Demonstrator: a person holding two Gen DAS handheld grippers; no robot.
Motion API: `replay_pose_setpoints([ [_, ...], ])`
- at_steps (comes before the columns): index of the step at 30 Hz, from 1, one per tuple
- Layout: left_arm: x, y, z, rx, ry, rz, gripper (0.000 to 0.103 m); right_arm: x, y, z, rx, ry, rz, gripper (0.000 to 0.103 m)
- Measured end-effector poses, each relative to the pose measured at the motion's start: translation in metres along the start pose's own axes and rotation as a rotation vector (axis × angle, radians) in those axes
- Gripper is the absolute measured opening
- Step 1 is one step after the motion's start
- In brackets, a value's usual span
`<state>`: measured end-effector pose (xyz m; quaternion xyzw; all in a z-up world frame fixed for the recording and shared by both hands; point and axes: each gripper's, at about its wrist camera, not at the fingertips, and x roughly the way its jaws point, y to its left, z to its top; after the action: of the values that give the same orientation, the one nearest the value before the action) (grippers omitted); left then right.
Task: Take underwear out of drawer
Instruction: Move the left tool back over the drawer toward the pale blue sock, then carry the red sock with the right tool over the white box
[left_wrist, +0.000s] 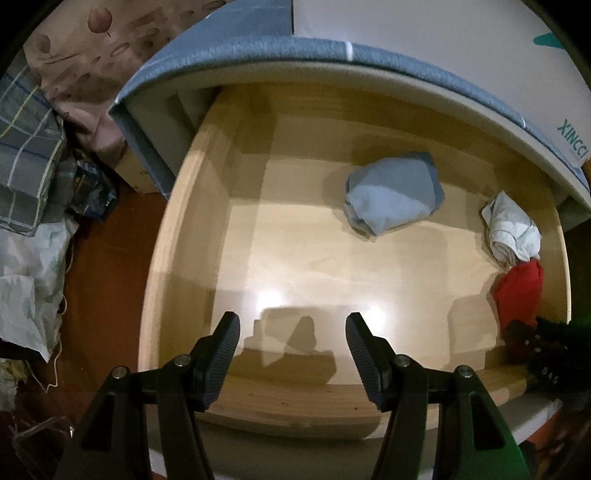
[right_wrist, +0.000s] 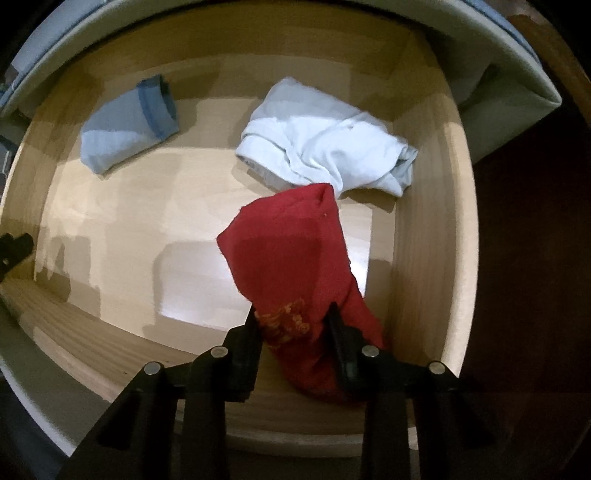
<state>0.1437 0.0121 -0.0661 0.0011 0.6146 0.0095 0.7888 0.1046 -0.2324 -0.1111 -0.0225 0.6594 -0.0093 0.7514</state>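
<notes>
Three garments in the drawer (right_wrist: 428, 229): right gripper (right_wrist: 291, 317) pinches the red underwear (right_wrist: 288, 258); left gripper (left_wrist: 291, 332) hovers spread, empty; blue piece (right_wrist: 125, 133) and white piece (right_wrist: 325, 147) lie apart.

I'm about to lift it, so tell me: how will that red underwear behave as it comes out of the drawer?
The red underwear looks floppy: it already sags from the right gripper. Probably light, being thin cloth. It may brush the white garment at its far end.
</notes>
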Motion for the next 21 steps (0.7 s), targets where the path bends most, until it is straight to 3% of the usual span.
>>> replay_pose_setpoints([
  [21, 0.004, -0.004, -0.001, 0.013, 0.005, 0.04, 0.061, -0.086, -0.022, 0.007, 0.043, -0.146, 0.114, 0.025],
])
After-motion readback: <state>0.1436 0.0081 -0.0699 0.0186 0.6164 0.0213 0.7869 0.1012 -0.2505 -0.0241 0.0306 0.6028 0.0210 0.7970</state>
